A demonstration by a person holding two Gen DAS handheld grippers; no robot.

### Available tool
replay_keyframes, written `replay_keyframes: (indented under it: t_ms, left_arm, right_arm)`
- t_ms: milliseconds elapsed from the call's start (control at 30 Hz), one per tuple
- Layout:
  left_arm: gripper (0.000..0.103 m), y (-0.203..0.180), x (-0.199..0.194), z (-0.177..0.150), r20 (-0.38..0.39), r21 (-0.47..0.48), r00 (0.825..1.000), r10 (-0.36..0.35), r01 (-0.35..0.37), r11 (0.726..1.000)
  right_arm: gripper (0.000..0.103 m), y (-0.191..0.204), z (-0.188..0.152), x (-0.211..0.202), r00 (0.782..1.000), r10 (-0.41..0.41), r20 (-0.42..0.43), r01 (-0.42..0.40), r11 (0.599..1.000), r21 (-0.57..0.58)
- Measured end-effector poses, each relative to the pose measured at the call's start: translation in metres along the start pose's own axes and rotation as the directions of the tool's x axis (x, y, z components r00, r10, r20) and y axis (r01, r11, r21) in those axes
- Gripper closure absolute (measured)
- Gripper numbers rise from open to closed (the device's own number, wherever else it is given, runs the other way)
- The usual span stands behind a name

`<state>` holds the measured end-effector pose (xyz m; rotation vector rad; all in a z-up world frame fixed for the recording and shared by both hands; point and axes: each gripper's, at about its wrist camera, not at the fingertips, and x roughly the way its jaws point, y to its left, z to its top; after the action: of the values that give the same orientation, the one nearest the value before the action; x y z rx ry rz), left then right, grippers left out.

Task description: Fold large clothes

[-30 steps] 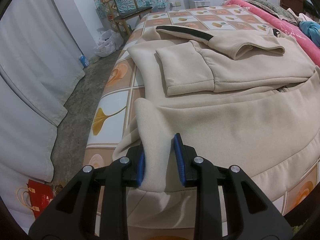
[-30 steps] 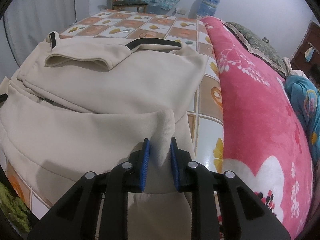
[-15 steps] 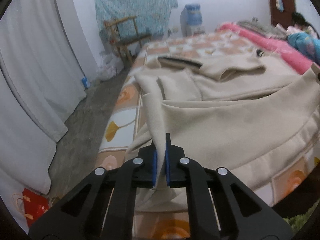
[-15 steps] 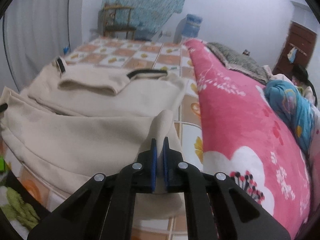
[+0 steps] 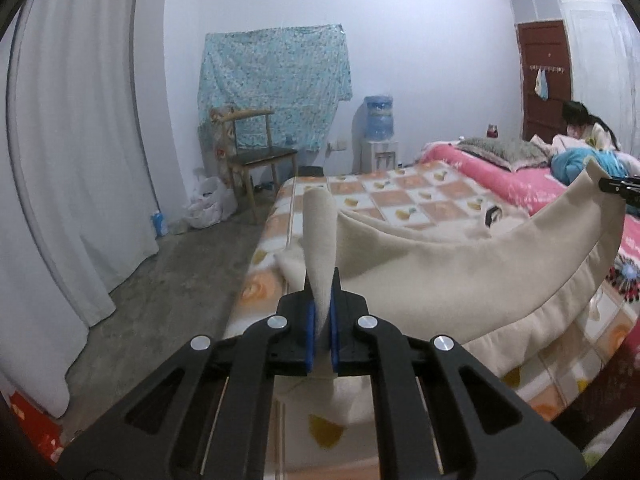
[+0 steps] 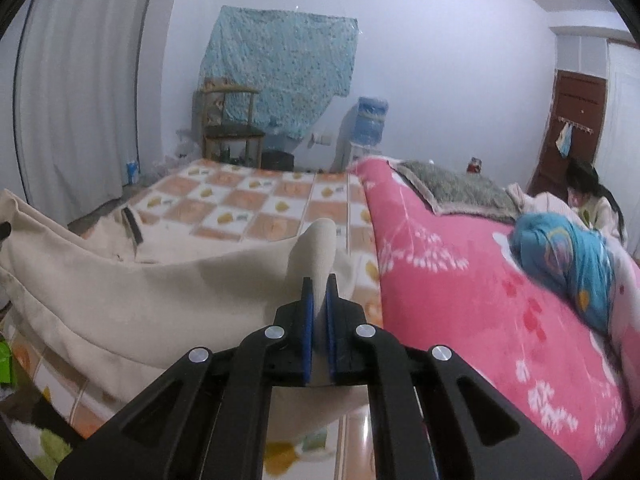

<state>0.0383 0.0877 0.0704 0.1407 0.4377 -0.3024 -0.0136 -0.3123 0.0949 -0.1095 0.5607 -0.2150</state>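
At the left corner: left gripper (image 5: pixel 321 320) has its jaws clenched on the ribbed hem of the cream jacket (image 5: pixel 440 276), a tuft standing up between the blue pads.
Across the middle: hem hangs in a sagging span between both grippers, raised off the checked bedsheet (image 5: pixel 404 196); upper body lies on the bed.
At the right corner: right gripper (image 6: pixel 318 320) grasps the other hem corner the same way, beside the pink blanket (image 6: pixel 460 280).
Handling: looks thick, soft, fairly heavy and floppy; likely droops and drags.
Hold: the firmer ribbed hem corners seem best.
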Motion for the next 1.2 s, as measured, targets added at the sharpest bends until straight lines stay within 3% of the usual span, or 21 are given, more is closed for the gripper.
replay_keyframes:
  t_ms: [233, 400, 500, 567, 600, 633, 667, 733, 800, 867, 933, 1000, 1100, 1133, 1200]
  left_arm:
    - [0.098, 0.026, 0.078, 0.056, 0.007, -0.041, 0.999, -0.046, 0.046, 0.998]
    - [0.098, 0.041, 0.168, 0.077, -0.115, -0.094, 0.99, -0.077, 0.067, 0.993]
    - [0.094, 0.051, 0.229, 0.063, -0.263, -0.16, 0.956, -0.126, 0.085, 0.983]
    - [0.089, 0.054, 0.263, 0.041, -0.375, -0.176, 0.919, -0.124, 0.06, 0.983]
    - [0.076, 0.057, 0.28, 0.03, -0.43, -0.182, 0.896, -0.109, 0.032, 0.983]
    - [0.071, 0.062, 0.289, 0.023, -0.456, -0.195, 0.884, -0.101, 0.012, 0.981]
    - [0.067, 0.067, 0.291, 0.021, -0.452, -0.213, 0.886, -0.107, 0.01, 0.977]
    - [0.062, 0.077, 0.283, 0.023, -0.429, -0.242, 0.897, -0.103, -0.004, 0.97]
    - [0.062, 0.084, 0.264, 0.028, -0.39, -0.256, 0.917, -0.086, -0.018, 0.967]
    - [0.061, 0.085, 0.246, 0.034, -0.354, -0.267, 0.928, -0.119, 0.021, 0.963]
    - [0.053, 0.073, 0.229, 0.038, -0.325, -0.27, 0.926, -0.191, 0.102, 0.957]
    - [0.042, 0.057, 0.221, 0.038, -0.336, -0.275, 0.902, -0.269, 0.18, 0.945]
    - [0.028, 0.035, 0.218, 0.019, -0.388, -0.329, 0.841, -0.377, 0.256, 0.909]
    - [0.027, 0.03, 0.217, 0.008, -0.416, -0.336, 0.825, -0.383, 0.252, 0.907]
    - [0.023, 0.025, 0.217, -0.013, -0.466, -0.306, 0.824, -0.321, 0.19, 0.933]
  right_arm:
    - [0.097, -0.01, 0.059, 0.064, 0.999, 0.029, 0.031, -0.029, 1.0, -0.013]
    - [0.097, -0.024, 0.09, 0.147, 0.994, 0.102, -0.039, -0.1, 0.993, 0.058]
    - [0.097, -0.025, 0.081, 0.208, 0.981, 0.131, -0.142, -0.117, 0.988, 0.101]
    - [0.094, -0.025, 0.068, 0.243, 0.965, 0.138, -0.221, -0.114, 0.986, 0.118]
    - [0.09, -0.025, 0.059, 0.263, 0.954, 0.124, -0.272, -0.093, 0.988, 0.126]
    - [0.087, -0.027, 0.05, 0.28, 0.94, 0.097, -0.327, -0.058, 0.99, 0.127]
    - [0.081, -0.029, 0.044, 0.288, 0.931, 0.075, -0.358, -0.029, 0.991, 0.132]
    - [0.071, -0.041, 0.035, 0.29, 0.924, 0.083, -0.374, -0.012, 0.982, 0.189]
    - [0.07, -0.052, 0.035, 0.273, 0.935, 0.084, -0.346, 0.002, 0.97, 0.242]
    - [0.07, -0.055, 0.038, 0.247, 0.949, 0.084, -0.302, -0.007, 0.969, 0.247]
    - [0.068, -0.051, 0.037, 0.222, 0.957, 0.128, -0.26, -0.063, 0.968, 0.244]
    - [0.063, -0.043, 0.03, 0.203, 0.947, 0.195, -0.256, -0.134, 0.962, 0.238]
    - [0.062, -0.031, 0.011, 0.187, 0.915, 0.267, -0.303, -0.197, 0.95, 0.244]
    - [0.06, -0.03, 0.002, 0.184, 0.904, 0.28, -0.323, -0.2, 0.945, 0.26]
    - [0.059, -0.034, -0.022, 0.182, 0.878, 0.288, -0.383, -0.167, 0.933, 0.318]
